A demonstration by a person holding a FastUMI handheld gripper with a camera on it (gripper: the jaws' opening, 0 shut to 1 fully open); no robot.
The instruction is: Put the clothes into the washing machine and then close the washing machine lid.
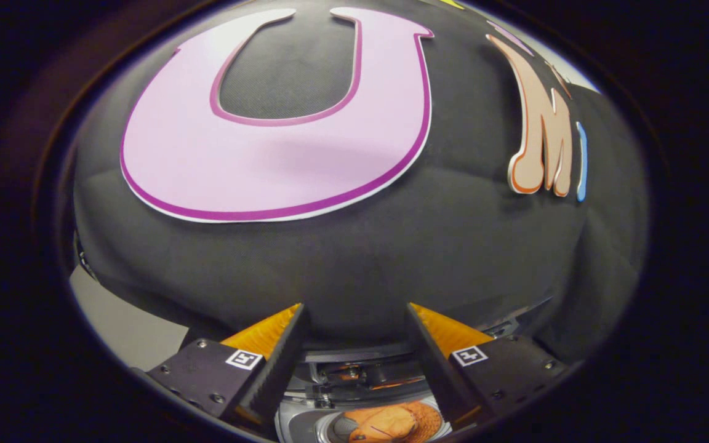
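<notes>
Clothes (391, 423) in washing machine (305, 424) below, gripper (354, 314) spread wide, holding nothing

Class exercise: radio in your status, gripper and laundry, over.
Gripper open, holding nothing, facing booth wall. Orange garment in washing machine drum, below fingers. Lid position unclear. Nothing in the way.

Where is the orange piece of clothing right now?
In the gripper view, the orange crumpled garment lies inside the round washing machine drum, low between the open gripper's two fingers.
</notes>
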